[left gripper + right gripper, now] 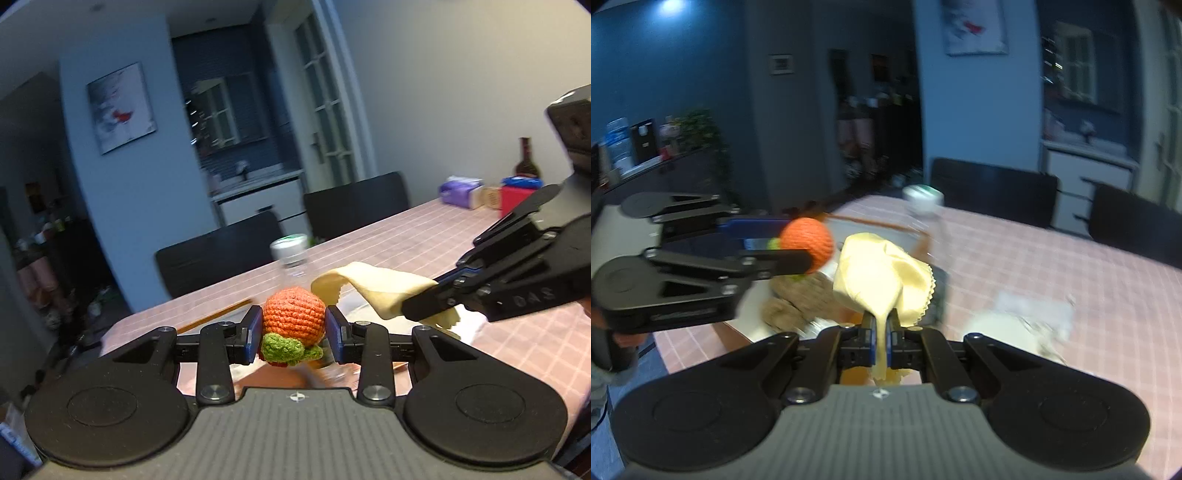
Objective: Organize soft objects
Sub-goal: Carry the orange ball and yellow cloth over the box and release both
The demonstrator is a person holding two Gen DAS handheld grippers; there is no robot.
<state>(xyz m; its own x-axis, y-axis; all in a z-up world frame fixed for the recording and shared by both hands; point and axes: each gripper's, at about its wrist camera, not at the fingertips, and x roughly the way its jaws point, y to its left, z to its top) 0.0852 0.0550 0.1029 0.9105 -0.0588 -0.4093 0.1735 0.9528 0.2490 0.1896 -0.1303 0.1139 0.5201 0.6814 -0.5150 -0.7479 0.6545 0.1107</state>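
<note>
Left wrist view: the left gripper (pixel 293 334) grips the orange crocheted ball with a green knitted leaf (pixel 293 318) between both finger pads, lifted clear of the pink checked tablecloth (pixel 424 240). Ahead of the fingers stands a clear plastic bottle with a green cap (pixel 290 254). To the right of the fingers, the right gripper (pixel 430 308) pinches a pale yellow cloth with a zigzag edge (pixel 373 282), folded and drooping.

Right wrist view: the right gripper (pixel 882 339) is clamped on a narrow fold of the cloth, which billows ahead of the fingers. Brown fuzzy soft items (pixel 798 301) lie below, blurred.

Judgement: both items are picked up but not yet placed; sorting remains. No destination container can be identified.
</note>
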